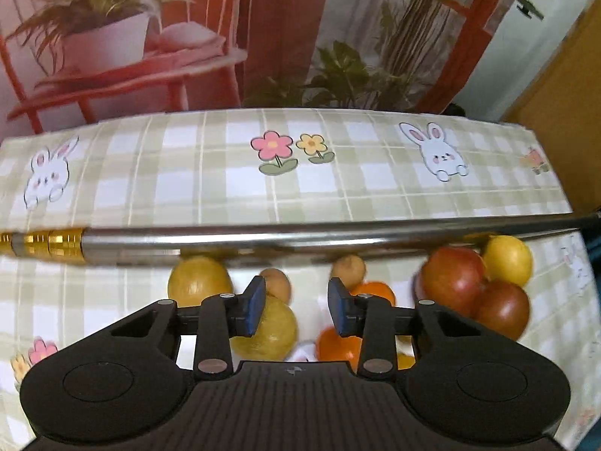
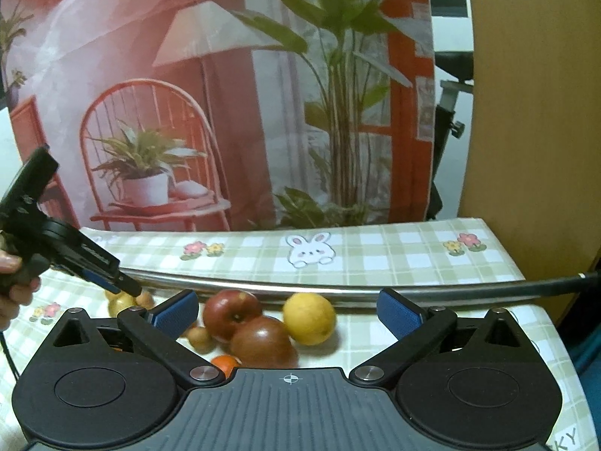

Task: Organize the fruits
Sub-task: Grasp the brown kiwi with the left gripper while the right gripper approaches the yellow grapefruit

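Checked bunny tablecloth (image 1: 225, 188), metal rod (image 1: 300, 235) across it, printed plant backdrop (image 2: 225, 94) behind.

1. Left wrist view: looks steeply down from close above the fruit pile (image 1: 375, 300), past the steel rod (image 1: 300, 236), toward the printed backdrop (image 1: 263, 37).
2. Right wrist view: shallower tilt, set farther back, faces the same backdrop.
3. Shared: fruit pile, rod, checked tablecloth (image 2: 375, 259), backdrop.
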{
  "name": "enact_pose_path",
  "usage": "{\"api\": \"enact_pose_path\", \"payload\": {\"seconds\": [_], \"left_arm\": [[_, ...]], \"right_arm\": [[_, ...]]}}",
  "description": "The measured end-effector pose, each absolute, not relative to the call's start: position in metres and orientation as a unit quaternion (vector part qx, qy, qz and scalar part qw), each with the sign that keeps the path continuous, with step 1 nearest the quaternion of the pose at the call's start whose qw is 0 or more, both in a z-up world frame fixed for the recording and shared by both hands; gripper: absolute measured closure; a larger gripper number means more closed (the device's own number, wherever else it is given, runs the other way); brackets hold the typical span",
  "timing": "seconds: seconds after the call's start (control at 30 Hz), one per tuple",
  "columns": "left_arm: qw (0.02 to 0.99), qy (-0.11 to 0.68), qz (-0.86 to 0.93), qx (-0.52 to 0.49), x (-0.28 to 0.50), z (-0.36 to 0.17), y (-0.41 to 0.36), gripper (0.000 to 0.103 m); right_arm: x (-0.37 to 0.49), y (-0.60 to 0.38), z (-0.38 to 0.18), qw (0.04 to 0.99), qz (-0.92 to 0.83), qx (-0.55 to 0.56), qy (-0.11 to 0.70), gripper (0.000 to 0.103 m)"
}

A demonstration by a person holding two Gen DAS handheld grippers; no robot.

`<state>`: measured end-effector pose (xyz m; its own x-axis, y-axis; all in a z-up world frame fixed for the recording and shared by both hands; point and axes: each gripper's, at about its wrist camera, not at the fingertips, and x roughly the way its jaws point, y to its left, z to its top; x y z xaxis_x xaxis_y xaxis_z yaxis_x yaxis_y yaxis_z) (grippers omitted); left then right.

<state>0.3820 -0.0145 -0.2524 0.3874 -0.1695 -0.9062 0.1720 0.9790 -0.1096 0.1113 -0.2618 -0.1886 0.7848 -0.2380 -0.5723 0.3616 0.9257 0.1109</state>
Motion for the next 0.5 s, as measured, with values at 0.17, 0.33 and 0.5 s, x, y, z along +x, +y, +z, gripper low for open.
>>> {"api": "enact_pose_path", "payload": {"seconds": [0.17, 0.33, 0.5], "left_arm": [[0.824, 0.558, -0.093, 0.034, 0.396, -0.262, -0.026, 0.065], [0.818, 0.565, -0.096, 0.047, 0.398, -0.259, -0.020, 0.065], [0.806, 0.580, -0.095, 0.071, 0.398, -0.267, -0.020, 0.066]], "right_arm": [[0.114, -0.274, -0.198, 0.933, -0.166, 0.121, 0.296, 0.002], [0.114, -0.278, -0.203, 0.932, -0.164, 0.129, 0.295, 0.002], [0.115, -0.279, -0.206, 0.930, -0.165, 0.135, 0.299, 0.002]]}}
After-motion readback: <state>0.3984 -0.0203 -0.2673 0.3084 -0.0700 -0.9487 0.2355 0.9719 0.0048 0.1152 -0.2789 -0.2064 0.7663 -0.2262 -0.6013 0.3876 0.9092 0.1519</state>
